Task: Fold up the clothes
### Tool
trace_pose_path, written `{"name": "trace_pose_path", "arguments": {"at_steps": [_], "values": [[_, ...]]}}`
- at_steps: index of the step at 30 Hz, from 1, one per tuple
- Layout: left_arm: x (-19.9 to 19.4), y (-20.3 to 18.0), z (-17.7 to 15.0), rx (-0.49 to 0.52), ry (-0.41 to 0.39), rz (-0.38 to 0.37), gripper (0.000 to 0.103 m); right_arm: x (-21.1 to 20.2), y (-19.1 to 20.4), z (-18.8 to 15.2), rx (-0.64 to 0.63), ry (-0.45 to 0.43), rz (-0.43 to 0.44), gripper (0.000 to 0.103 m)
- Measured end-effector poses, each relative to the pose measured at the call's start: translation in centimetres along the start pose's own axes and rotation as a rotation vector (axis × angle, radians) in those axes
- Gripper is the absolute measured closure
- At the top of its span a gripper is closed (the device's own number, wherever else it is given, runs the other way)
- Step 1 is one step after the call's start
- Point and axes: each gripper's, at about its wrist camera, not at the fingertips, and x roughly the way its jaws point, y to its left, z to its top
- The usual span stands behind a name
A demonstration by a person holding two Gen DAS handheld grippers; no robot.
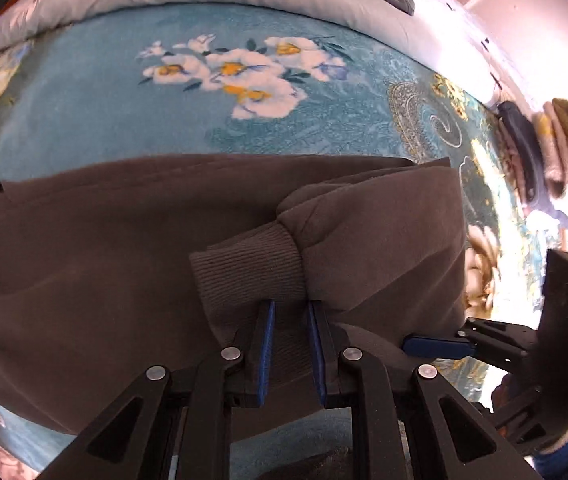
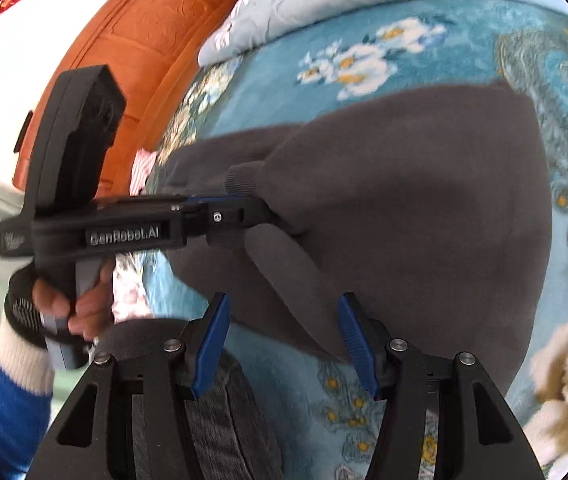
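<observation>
A dark grey-brown sweatshirt (image 1: 131,264) lies flat across the bed, partly folded, its body smooth. One sleeve is folded back over the body, and its ribbed cuff (image 1: 247,276) rests near the middle of the front.

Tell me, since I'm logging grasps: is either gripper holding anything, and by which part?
The left gripper sits at the ribbed cuff of the brown sweatshirt, but its grip cannot be confirmed. The right gripper is open, holding nothing.
</observation>
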Motion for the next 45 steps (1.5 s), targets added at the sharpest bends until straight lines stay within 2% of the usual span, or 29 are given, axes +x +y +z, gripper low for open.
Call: {"name": "trace_pose_path", "arguments": {"at_steps": [4,9,11,14,17,19,20,21,24,26,29,33,38,41,45], "values": [[0.4,0.8,-0.5,-0.019,0.018,0.027,0.084,-0.5,-0.8,-0.6,-0.006,0.018,0.011,0.046],[0.6,1.5,-0.6,-0.046,0.013,0.017,0.084,-5.0,-2.9,1.6,0.043,-0.167,-0.079,0.046],[0.8,1.3,-0.5,-0.035,0.018,0.027,0.084,-5.7,-3.9,2.6,0.077,-0.201,-0.099,0.046],[0.9,1.3,-0.5,-0.037,0.018,0.025,0.084,-5.3,-4.6,2.7,0.103,-0.194,-0.101,0.046],[0.2,1.7,-0.9,-0.063,-0.017,0.019,0.084,-4.8,-5.3,2.8,0.128,-0.186,-0.104,0.045],[-1.2,2.5,-1.6,-0.099,-0.078,0.039,0.082,-4.5,-5.8,2.9,0.145,-0.18,-0.105,0.045],[-2.0,3.1,-2.0,-0.121,-0.11,0.046,0.077,-4.4,-6.0,2.9,0.154,-0.178,-0.106,0.045],[-2.9,4.1,-2.6,-0.158,-0.148,0.043,0.068,-4.2,-6.3,3.0,0.162,-0.175,-0.107,0.045],[-5.8,7.8,-4.8,-0.287,-0.266,0.057,0.056,-5.0,-6.6,2.5,0.171,-0.187,-0.096,0.045],[-7.8,10.8,-6.5,-0.394,-0.347,0.087,0.053,-5.5,-6.8,2.2,0.176,-0.197,-0.098,0.045],[-10.1,16.5,-9.5,-0.631,-0.458,0.113,0.048,-6.3,-7.0,1.8,0.194,-0.214,-0.093,0.045],[-10.7,22.2,-13.2,-0.885,-0.547,0.084,0.046,-6.9,-7.4,1.4,0.223,-0.231,-0.087,0.045],[-7.3,24.8,-13.7,-0.992,-0.574,0.02,0.042,-6.2,-7.3,1.5,0.215,-0.211,-0.116,0.045],[-5.6,27.0,-14.4,-1.075,-0.61,-0.068,0.042,-5.9,-7.2,1.6,0.214,-0.201,-0.129,0.045],[-4.6,28.0,-14.9,-1.097,-0.654,-0.137,0.039,-5.9,-7.3,1.5,0.221,-0.195,-0.134,0.045]]}}
